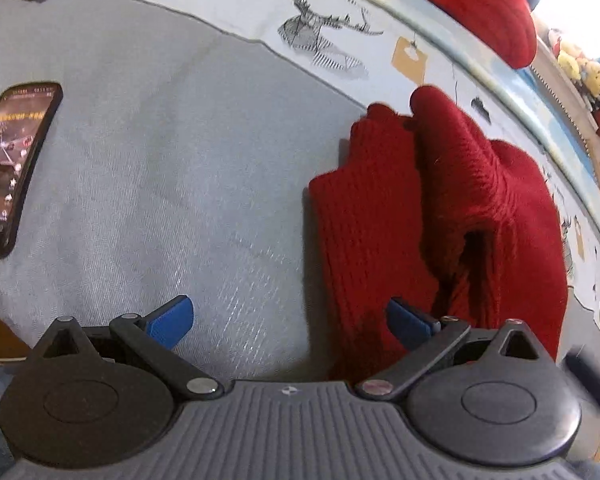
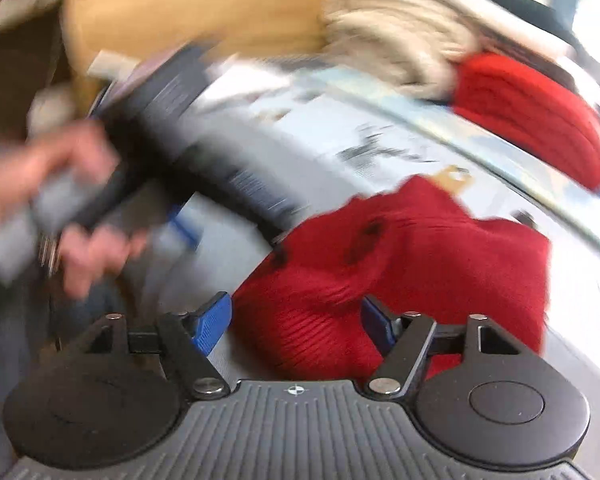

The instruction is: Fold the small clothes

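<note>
The crumpled red ribbed-knit garment point(image 1: 440, 216) lay bunched on the pale grey woven cloth point(image 1: 160, 168) that covered the work surface, with a printed light-blue sheet bearing a stag drawing point(image 1: 324, 36) beyond it. The left gripper point(image 1: 290, 320) hung over the garment's near-left edge with its blue-padded jaws spread wide and nothing between them — one pad over the grey cloth, the other over the knit. The right gripper point(image 2: 296, 324) was likewise released: its jaws stood apart above the red bundle, and the pads did not press on the wool (that view was badly smeared, so finer contact could not be judged).

The step in hand looked like taking a fresh hold before the next fold. To do it well, each gripper would best pinch a clear outer edge or corner rather than the heaped middle, catching all layers, then draw the knit flat before folding. The black smartphone with a lit screen point(image 1: 10, 168) lay well apart to the left and should stay undisturbed.
</note>
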Motion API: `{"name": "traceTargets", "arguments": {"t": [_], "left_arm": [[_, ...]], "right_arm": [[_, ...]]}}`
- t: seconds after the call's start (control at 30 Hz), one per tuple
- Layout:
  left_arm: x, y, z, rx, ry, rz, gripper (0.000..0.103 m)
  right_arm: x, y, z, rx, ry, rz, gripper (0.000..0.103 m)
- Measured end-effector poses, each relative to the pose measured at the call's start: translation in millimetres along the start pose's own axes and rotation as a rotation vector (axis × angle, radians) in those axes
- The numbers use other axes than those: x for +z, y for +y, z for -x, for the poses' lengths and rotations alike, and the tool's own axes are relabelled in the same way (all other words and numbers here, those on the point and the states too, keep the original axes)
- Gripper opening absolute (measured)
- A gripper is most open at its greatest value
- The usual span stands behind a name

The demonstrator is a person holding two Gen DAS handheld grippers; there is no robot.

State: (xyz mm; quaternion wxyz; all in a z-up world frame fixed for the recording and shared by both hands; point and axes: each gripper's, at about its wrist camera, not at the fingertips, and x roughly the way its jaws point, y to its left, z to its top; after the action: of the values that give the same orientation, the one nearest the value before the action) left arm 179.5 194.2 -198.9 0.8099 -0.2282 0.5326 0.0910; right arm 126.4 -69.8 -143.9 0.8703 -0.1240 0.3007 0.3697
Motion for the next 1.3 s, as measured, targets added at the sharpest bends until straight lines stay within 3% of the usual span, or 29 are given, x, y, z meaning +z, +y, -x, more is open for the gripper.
{"name": "traceTargets", "arguments": {"t": [0.1,0.2,0.27,0.33,0.37,0.43,0.47,0.63,0.67,0.8,0.87,0.97,1.07,1.2,1.27,1.3], "left_arm": [[-0.3,-0.9,2.7,0.009,-0.010,-0.002,0.103],[-3.1,-4.2,7.3,0.018,-0.021,-0.030,0.103],[-5.7,-7.5,12.7,0.030,-0.033,-0.051,0.103],[-9.2,-11.4,17.6,0.020,-0.042,-0.071,0.103],[-11.3,-13.5,18.9,0.019,-0.042,-0.082,0.103],[-14.5,-19.2,18.0,0.016,-0.038,-0.106,0.103],[-16.1,-21.9,16.7,0.017,-0.038,-0.119,0.103],[-21.1,-29.6,15.4,0.015,-0.050,-0.150,0.103],[-22.5,-31.6,16.4,0.010,-0.054,-0.156,0.103],[-37.1,-47.8,15.8,-0.009,-0.049,-0.213,0.103],[-46.1,-59.2,10.0,0.021,-0.039,-0.286,0.103],[-53.6,-64.1,-8.8,0.107,-0.016,-0.337,0.103],[-50.2,-53.1,-24.2,0.077,0.028,-0.276,0.103],[-39.4,-46.7,-21.9,0.040,0.075,-0.206,0.103],[-35.3,-43.2,-8.6,0.004,0.031,-0.174,0.103],[-34.8,-43.3,-5.0,0.026,0.001,-0.176,0.103]], "right_arm": [[13.2,-27.8,0.4,-0.121,-0.070,-0.171,0.054],[23.8,-42.5,-31.2,-0.219,-0.021,-0.211,0.045],[22.7,-38.2,-58.8,-0.178,0.081,-0.207,0.044],[7.0,-17.1,-81.1,-0.073,0.228,-0.204,0.042],[-2.9,-1.5,-84.2,-0.059,0.244,-0.165,0.042],[-19.6,27.6,-84.9,-0.096,0.184,-0.036,0.044],[-22.9,29.6,-84.9,-0.106,0.165,-0.036,0.044],[1.2,-5.7,-59.7,-0.004,0.168,-0.172,0.049],[7.8,-14.8,-49.4,-0.015,0.156,-0.176,0.049],[34.5,-57.7,-25.5,-0.206,0.055,-0.141,0.049],[48.1,-81.0,-40.3,-0.248,0.071,-0.133,0.049],[60.4,-101.9,-75.2,-0.245,0.130,-0.116,0.049],[48.1,-96.8,-113.5,-0.185,0.262,-0.089,0.052],[47.7,-85.6,-128.7,-0.222,0.232,-0.056,0.053],[55.7,-91.3,-118.5,-0.205,0.244,-0.104,0.053],[56.4,-96.5,-109.9,-0.191,0.236,-0.131,0.052]]}}
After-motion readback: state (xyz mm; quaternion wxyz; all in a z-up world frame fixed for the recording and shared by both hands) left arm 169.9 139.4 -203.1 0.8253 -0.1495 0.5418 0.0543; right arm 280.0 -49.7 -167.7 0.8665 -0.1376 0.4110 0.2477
